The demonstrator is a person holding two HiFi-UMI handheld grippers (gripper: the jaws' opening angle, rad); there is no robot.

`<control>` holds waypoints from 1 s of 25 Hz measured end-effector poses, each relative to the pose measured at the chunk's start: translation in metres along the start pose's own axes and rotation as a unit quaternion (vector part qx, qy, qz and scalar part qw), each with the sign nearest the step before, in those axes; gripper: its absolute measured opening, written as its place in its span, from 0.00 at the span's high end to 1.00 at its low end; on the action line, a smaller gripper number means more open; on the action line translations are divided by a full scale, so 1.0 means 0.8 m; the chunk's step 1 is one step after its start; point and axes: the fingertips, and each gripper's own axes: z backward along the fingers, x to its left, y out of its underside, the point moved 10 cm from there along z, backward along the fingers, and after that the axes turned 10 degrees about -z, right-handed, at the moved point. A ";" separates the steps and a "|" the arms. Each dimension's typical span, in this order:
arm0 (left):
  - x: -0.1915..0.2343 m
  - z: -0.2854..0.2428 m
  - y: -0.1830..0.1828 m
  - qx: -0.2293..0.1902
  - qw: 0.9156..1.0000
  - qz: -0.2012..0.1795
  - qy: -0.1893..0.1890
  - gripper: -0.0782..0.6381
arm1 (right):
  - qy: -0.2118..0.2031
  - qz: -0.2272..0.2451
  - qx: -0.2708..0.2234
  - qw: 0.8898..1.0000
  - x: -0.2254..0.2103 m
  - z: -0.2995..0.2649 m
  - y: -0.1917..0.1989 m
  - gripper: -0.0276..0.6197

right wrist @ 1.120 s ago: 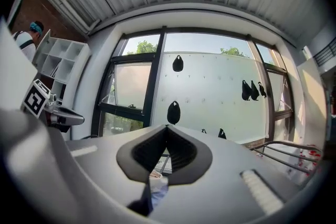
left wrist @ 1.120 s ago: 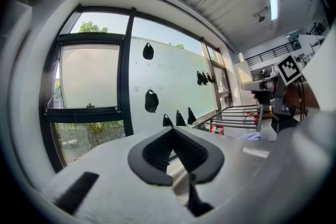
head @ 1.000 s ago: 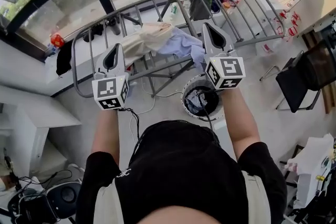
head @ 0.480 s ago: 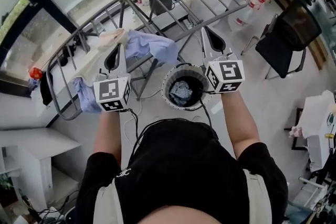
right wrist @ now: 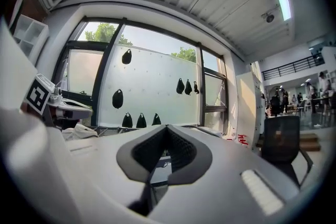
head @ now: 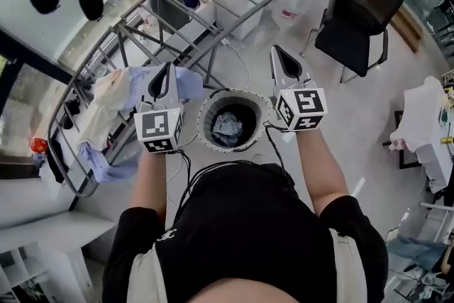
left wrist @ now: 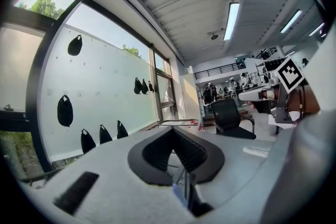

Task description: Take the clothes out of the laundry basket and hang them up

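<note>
A round white laundry basket (head: 207,140) stands on the floor below me, with a bluish-grey garment (head: 227,126) bunched inside. My left gripper (head: 165,74) is held level to the basket's left, shut and empty. On the basket's right my right gripper (head: 278,55) is shut and empty too. Both point away from me, above floor height. The grey metal drying rack (head: 152,10) runs from the far centre to the left. A light blue cloth (head: 186,84) and a cream cloth (head: 106,97) hang over it. In both gripper views the jaws meet with nothing between them.
A black office chair (head: 352,18) stands at the far right. A white table with items (head: 424,123) is at the right edge. Black bags (head: 91,4) hang on the frosted window behind the rack. Cables (head: 234,57) trail on the floor near the basket.
My view has swung to the right: the rack has slid to the left of the picture and the basket now sits between both grippers. Both grippers stay shut.
</note>
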 end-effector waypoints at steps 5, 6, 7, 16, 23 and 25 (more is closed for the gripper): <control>-0.046 -0.038 -0.013 -0.006 0.999 -0.007 0.040 0.89 | 0.033 -0.001 -0.005 0.999 -0.042 0.032 0.003 0.94; -0.055 -0.044 -0.015 -0.007 0.999 -0.008 0.045 0.89 | 0.037 -0.002 -0.004 0.999 -0.051 0.037 0.004 0.94; -0.063 -0.048 -0.017 -0.007 0.999 -0.009 0.050 0.89 | 0.041 -0.003 -0.002 0.999 -0.058 0.042 0.005 0.94; -0.115 -0.061 -0.020 0.011 0.997 0.000 0.078 0.89 | 0.052 -0.018 0.017 0.998 -0.102 0.071 0.015 0.94; -0.150 -0.061 0.008 0.045 0.993 0.010 0.108 0.78 | -0.011 -0.017 0.086 0.996 -0.106 0.071 0.059 0.89; -0.162 -0.063 0.025 0.069 0.989 0.008 0.130 0.66 | -0.041 -0.018 0.125 0.991 -0.104 0.067 0.084 0.64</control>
